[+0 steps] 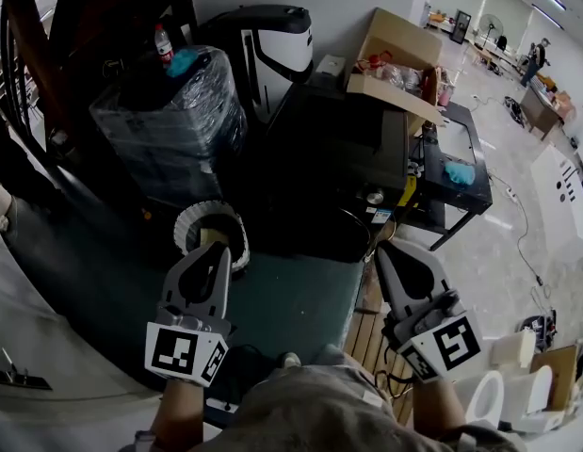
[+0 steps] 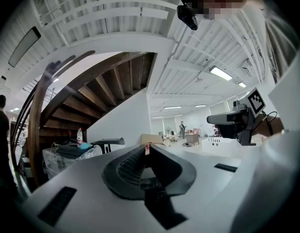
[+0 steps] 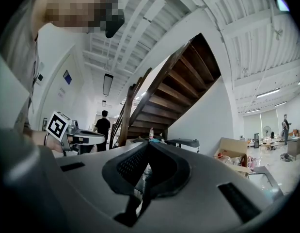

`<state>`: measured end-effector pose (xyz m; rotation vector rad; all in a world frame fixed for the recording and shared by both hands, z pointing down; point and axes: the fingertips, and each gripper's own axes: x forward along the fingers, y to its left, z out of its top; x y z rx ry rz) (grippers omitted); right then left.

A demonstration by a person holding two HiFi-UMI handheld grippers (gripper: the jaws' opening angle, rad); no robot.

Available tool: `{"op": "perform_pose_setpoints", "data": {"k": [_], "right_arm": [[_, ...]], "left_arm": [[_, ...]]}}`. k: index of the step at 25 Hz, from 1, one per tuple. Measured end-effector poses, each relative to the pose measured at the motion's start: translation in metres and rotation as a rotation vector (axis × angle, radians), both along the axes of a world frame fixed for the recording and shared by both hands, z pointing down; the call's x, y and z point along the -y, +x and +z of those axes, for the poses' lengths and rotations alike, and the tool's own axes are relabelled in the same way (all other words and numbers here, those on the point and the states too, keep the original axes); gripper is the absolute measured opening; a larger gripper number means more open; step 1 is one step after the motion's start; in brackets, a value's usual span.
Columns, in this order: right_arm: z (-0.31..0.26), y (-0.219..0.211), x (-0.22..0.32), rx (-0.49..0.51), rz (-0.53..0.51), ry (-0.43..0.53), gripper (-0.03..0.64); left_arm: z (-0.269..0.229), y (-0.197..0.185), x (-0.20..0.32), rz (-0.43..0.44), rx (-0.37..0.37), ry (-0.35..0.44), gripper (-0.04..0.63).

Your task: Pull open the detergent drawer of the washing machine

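A: Shells of the left gripper point(image 1: 220, 248) and right gripper point(image 1: 384, 250)?
B: Grey plastic, smooth and matt. Black fingers point(image 2: 128, 166), ribbed and rubbery-looking. Flat matt black-and-white print on the marker cubes point(image 1: 185, 351).
A: And the wrapped bundle point(image 1: 173, 111)?
B: Clear plastic film, glossy, crinkled all over. Plain brown cardboard for the box point(image 1: 395, 59), matt.
A: The staircase point(image 3: 174, 86)?
B: Dark wood, smooth, with a slight sheen.
A: Down on the floor point(image 1: 517, 243)?
B: Pale, hard and shiny. Soft-looking blue cloth point(image 1: 458, 171) too, matt.
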<state>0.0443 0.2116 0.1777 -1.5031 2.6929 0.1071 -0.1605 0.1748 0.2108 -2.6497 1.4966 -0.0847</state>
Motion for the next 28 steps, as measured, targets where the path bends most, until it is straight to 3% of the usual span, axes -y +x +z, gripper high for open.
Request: {"op": "perform_pose_setpoints", "data": {"k": [1,3,6,14,22,28], "right_arm": [[0.0,0.0,-0.001,-0.004,0.002,0.001,0.031],[0.01,0.005,-0.002,-0.046,0.017,-0.024,0.031],[0.022,0.013,0.001,-0.083,0.036,-0.056,0.031],[0.035,0.035,0.049,-0.079,0.024,-0.084,0.031],[0.049,0.066,0.136,-0.068,-0.011,-0.093,0.031],[0.054,0.084,0.207,-0.071,-0.05,-0.085,0.031]], "left_arm": [[0.001,0.001,0.002,0.006,-0.009,-0.004,0.045],[0.005,0.005,0.007,0.026,-0.014,-0.024,0.162],[0.014,0.013,0.017,0.056,-0.013,-0.058,0.242],[0.02,0.034,0.067,0.036,-0.057,-0.093,0.271],[0.043,0.06,0.147,0.003,-0.105,-0.168,0.288],[0.062,0.084,0.216,-0.031,-0.074,-0.212,0.291]]}}
